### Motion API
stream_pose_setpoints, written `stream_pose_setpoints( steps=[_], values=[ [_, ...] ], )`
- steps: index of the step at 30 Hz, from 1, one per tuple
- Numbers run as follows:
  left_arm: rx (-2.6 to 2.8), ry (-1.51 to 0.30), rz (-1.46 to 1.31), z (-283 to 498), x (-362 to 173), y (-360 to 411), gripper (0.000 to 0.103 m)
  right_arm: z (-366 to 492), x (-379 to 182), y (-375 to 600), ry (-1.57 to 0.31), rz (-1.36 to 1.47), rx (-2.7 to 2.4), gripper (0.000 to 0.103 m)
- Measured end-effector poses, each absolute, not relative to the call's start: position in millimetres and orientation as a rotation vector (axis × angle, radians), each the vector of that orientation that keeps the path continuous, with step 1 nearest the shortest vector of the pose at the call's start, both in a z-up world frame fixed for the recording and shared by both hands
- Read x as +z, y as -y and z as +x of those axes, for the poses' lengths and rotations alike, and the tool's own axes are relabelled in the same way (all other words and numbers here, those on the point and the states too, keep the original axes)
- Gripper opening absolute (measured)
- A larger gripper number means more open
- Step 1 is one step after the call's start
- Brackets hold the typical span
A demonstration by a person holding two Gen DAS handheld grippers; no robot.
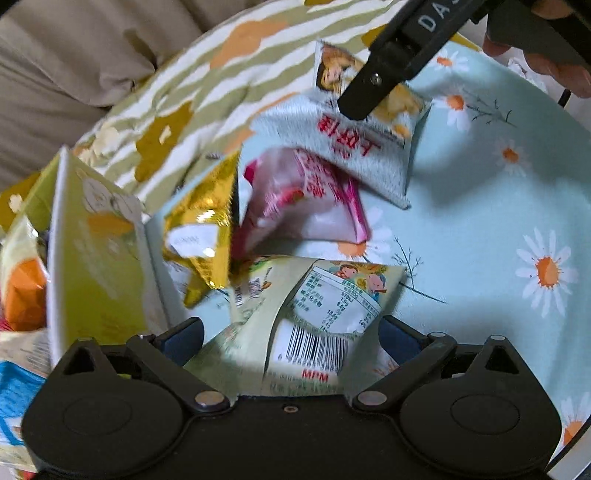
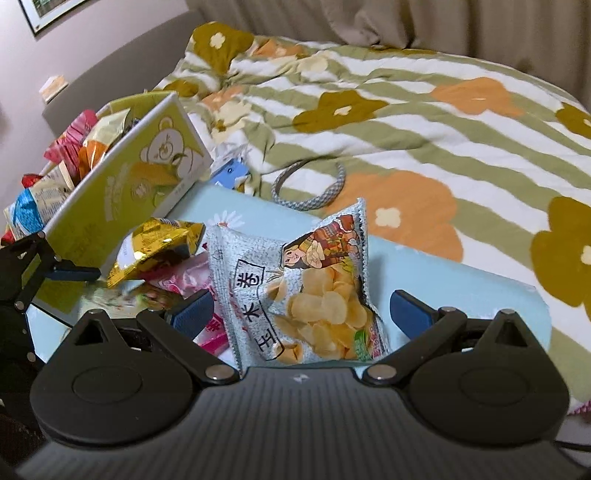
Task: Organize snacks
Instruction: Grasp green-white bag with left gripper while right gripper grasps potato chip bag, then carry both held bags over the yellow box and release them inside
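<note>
Where the left gripper (image 1: 291, 339) sits nearest, its blue-padded fingers (image 1: 184, 338) are spread apart on either side of a pale green packet (image 1: 321, 295), barcode side up; whether the pads touch it cannot be told.

Item: right gripper (image 2: 301, 310), fingers wide apart, straddling a grey chip bag (image 2: 295, 288) that lies between them without being pinched. From the left wrist view one black finger of this gripper crosses the far end of the same bag (image 1: 362, 147), with a hand (image 1: 546, 62) at the far right edge.

Item: pink packet (image 1: 306, 199), beyond the green packet and near side of the chip bag, partly tucked under it.

Item: gold packet (image 1: 203, 236), crumpled, just left of the pink one, leaning by the box.

Item: yellow-green box (image 2: 136, 188), left of the loose packets, its printed flap raised and tilted. Inside it, more snacks (image 2: 74, 151): orange, red, pink and blue-white wrappers, heaped.

Item: light blue daisy sheet (image 1: 498, 221), under all loose packets.

Item: grey braided loop (image 2: 310, 184), far of the sheet, on a striped floral quilt (image 2: 424, 122).

Item: beige curtain (image 2: 443, 22), farthest.
</note>
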State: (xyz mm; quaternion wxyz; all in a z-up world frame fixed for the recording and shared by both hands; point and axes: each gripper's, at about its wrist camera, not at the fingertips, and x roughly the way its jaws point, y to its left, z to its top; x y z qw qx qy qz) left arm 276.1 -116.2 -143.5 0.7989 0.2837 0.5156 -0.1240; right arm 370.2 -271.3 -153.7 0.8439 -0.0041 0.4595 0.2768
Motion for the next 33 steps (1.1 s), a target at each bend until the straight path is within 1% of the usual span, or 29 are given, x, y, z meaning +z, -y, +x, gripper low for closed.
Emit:
stream_pose_setpoints(
  steps=[1,2,4,5,6,11,14,21,32,33],
  values=[
    [-0.266,-1.117,0.606,277,-147,116,0.098,373,-156,271,-0.975,-0.011,0.593,0.103],
    [-0.267,-1.126,0.603,278,-150,115,0.092,375,-158,271,-0.979,-0.012,0.602,0.103],
    [-0.271,-1.143,0.581,281,-156,113,0.085,379,-162,269,-0.989,-0.016,0.619,0.103],
    [-0.277,-1.137,0.551,281,-154,110,0.076,381,-164,268,-0.992,-0.019,0.624,0.103],
    [-0.281,-1.147,0.523,283,-154,107,0.076,382,-165,267,-0.996,-0.023,0.629,0.103],
    [-0.261,-1.141,0.484,282,-152,105,0.066,388,-172,264,-1.012,-0.027,0.642,0.103],
    [-0.255,-1.144,0.453,277,-150,104,0.063,391,-174,262,-1.018,-0.015,0.654,0.103],
    [-0.196,-1.159,0.359,265,-146,100,0.063,394,-178,257,-1.016,-0.018,0.671,0.103],
    [-0.121,-1.132,0.268,253,-136,97,0.063,385,-188,264,-1.028,0.024,0.697,0.103],
    [-0.117,-1.126,0.264,251,-134,97,0.063,382,-188,265,-1.023,0.027,0.699,0.100]
  ],
)
